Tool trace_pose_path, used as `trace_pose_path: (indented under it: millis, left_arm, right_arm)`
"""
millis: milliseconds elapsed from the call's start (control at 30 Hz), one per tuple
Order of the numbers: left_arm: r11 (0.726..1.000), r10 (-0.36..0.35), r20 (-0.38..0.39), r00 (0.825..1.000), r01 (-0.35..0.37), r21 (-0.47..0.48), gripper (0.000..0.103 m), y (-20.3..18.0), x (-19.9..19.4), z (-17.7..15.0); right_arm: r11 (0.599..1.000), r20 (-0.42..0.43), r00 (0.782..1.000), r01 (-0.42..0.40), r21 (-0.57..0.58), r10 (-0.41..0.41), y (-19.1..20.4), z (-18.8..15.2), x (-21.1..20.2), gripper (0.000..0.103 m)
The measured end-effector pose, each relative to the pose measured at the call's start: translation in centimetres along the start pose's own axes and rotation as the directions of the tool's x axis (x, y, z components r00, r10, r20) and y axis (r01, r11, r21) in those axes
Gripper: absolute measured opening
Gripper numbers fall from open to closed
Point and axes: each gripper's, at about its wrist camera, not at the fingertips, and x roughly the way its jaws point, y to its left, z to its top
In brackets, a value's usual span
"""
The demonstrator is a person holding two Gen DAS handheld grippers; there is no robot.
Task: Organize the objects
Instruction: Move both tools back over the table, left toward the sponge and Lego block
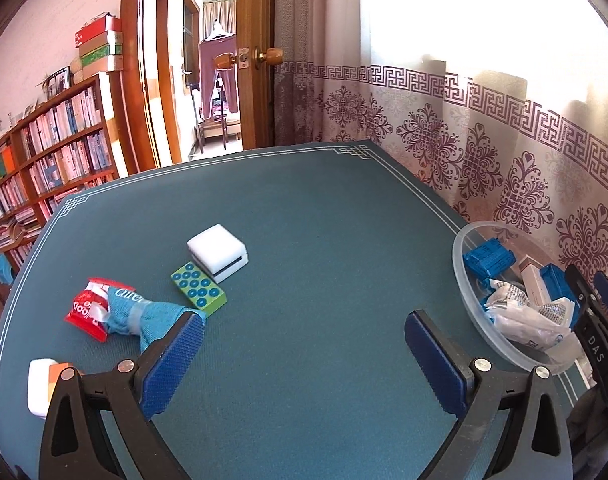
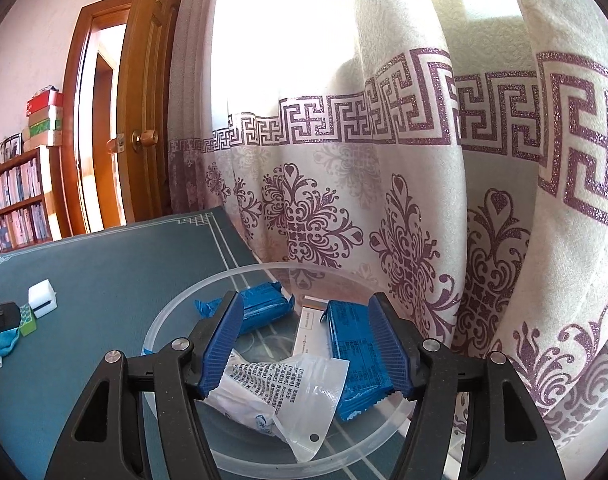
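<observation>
blue pads of the left gripper stand spread as wide as they go, with nothing between them but bare teal table. what the coming move turns on is that the loose things all lie ahead and off to that gripper's left: the blue cloth roll sits just beyond the left pad, almost touching its tip, with the red packet against its far end nearer the table's left edge. the roll's long axis runs roughly left to right across the view, so jaws spread that way would probably have to turn or shift over it. past it lie the green dotted block and the white box, touching each other, towards the table's middle.

over by the table's right edge, against the curtain, stands the clear bowl. the right gripper hovers over it, jaws partly spread and pinching nothing; a white pouch lies loose below them beside blue packets and a pale carton.

by my judgement the left hand is the nearer one for the cloth roll, and the bowl is where it belongs.
</observation>
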Motion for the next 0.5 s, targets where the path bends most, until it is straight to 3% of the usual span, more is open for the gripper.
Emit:
trace_pose_path:
  millis: [333,500]
  left_arm:
    - [0.998,0.038,-0.013,0.999,-0.039,-0.046,0.103,3.6,-0.7,-1.4]
    - [0.995,0.061,-0.015,0.998,-0.062,-0.072,0.103,5.4,-1.2,-1.7]
  right_arm:
    - [0.996,-0.012,1.0,-0.007,-0.088,0.006,1.9,0.0,0.0,0.067]
    - [0.986,-0.1,0.99,-0.115,-0.118,0.103,3.7,-0.2,0.0,0.067]
